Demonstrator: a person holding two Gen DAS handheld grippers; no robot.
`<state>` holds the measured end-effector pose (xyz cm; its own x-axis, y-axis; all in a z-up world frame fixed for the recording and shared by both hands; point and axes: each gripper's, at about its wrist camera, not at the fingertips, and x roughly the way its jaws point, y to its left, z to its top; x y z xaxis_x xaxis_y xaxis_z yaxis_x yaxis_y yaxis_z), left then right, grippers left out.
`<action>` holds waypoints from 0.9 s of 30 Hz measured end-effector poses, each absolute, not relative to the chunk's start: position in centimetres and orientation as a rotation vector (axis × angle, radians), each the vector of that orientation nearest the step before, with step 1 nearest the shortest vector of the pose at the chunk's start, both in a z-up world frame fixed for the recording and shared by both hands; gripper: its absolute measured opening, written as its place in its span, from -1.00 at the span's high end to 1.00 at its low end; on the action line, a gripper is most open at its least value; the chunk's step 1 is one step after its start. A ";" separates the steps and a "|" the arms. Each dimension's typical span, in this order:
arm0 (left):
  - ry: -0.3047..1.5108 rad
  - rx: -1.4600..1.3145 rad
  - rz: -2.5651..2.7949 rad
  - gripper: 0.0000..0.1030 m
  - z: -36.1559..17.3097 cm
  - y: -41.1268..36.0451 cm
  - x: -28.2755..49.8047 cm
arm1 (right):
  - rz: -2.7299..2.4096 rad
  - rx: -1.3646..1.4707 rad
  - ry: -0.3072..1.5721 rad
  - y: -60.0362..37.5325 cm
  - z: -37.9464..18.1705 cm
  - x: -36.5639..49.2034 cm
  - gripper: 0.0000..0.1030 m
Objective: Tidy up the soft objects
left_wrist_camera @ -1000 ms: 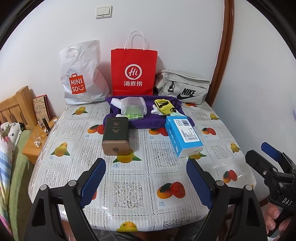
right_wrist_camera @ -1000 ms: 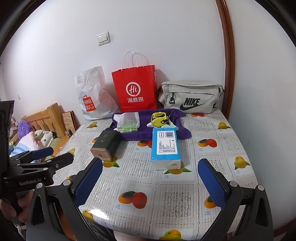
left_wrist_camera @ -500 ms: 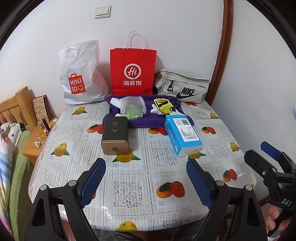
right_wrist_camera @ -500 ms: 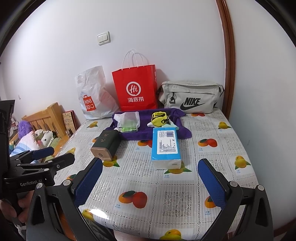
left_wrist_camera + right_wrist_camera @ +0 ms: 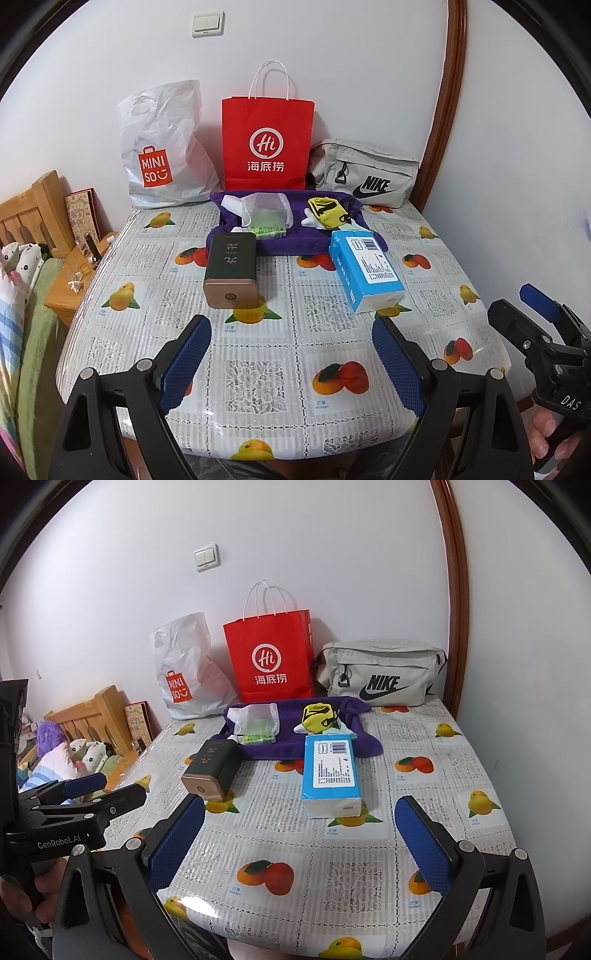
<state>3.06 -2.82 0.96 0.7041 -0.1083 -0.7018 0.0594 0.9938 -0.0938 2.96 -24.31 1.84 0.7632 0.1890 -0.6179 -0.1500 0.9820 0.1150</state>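
Nothing has really moved in the last second: both your grippers hover over the near edge of the bench, and every object lies where it lay.

Your left gripper (image 5: 291,354) and right gripper (image 5: 299,838) have jaws spread wide, holding and touching nothing. Beyond them lie the dark tin (image 5: 231,269) and the blue tissue pack (image 5: 365,273), well apart. Farther back, the mesh pouch (image 5: 266,218) and yellow soft item (image 5: 327,212) rest on the purple cloth (image 5: 295,242), before the red bag (image 5: 267,144).

Black left gripper (image 5: 291,354) and right gripper (image 5: 299,834), blue-padded fingers, silver screws.
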 end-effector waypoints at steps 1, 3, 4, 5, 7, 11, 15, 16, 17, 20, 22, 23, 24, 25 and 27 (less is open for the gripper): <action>0.786 -0.066 -0.092 -0.72 1.0 -2.8 3.0 | 0.187 0.062 0.679 -24.4 1.8 3.0 -0.97; 0.785 -0.068 -0.093 -0.72 1.0 -2.8 3.0 | 0.187 0.057 0.681 -24.3 1.8 3.0 -0.97; 0.785 -0.066 -0.094 -0.72 0.9 -2.8 3.0 | 0.185 0.057 0.681 -24.3 1.8 3.0 -0.97; 0.784 -0.065 -0.094 -0.72 1.0 -2.8 3.0 | 0.186 0.058 0.680 -24.3 1.8 2.9 -0.97; 0.785 -0.066 -0.093 -0.72 1.0 -2.8 3.0 | 0.186 0.060 0.679 -24.4 1.8 2.9 -0.97; 0.784 -0.066 -0.094 -0.72 1.0 -2.9 3.0 | 0.185 0.060 0.678 -24.4 1.9 2.8 -0.97; 0.784 -0.066 -0.094 -0.72 1.0 -2.8 3.0 | 0.185 0.059 0.677 -24.5 1.9 2.8 -0.97; 0.784 -0.066 -0.094 -0.72 1.0 -2.8 3.0 | 0.186 0.060 0.677 -24.5 1.9 2.8 -0.97; 0.785 -0.065 -0.093 -0.72 1.0 -2.8 3.0 | 0.186 0.060 0.678 -24.5 1.9 2.8 -0.97; 0.784 -0.066 -0.093 -0.72 1.0 -2.9 3.0 | 0.186 0.060 0.676 -24.5 1.9 2.8 -0.97; 0.784 -0.068 -0.093 -0.72 1.0 -2.9 3.0 | 0.185 0.060 0.676 -24.5 1.9 2.7 -0.97; 0.784 -0.067 -0.094 -0.72 1.0 -2.9 3.0 | 0.186 0.061 0.676 -24.5 1.9 2.7 -0.97; 0.784 -0.067 -0.093 -0.72 1.0 -2.9 2.9 | 0.188 0.063 0.677 -24.5 1.9 2.8 -0.97; 0.784 -0.066 -0.091 -0.72 1.0 -2.9 2.9 | 0.187 0.063 0.677 -24.5 1.9 2.7 -0.97; 0.784 -0.067 -0.094 -0.72 1.0 -2.8 3.0 | 0.186 0.062 0.675 -24.6 1.9 2.7 -0.97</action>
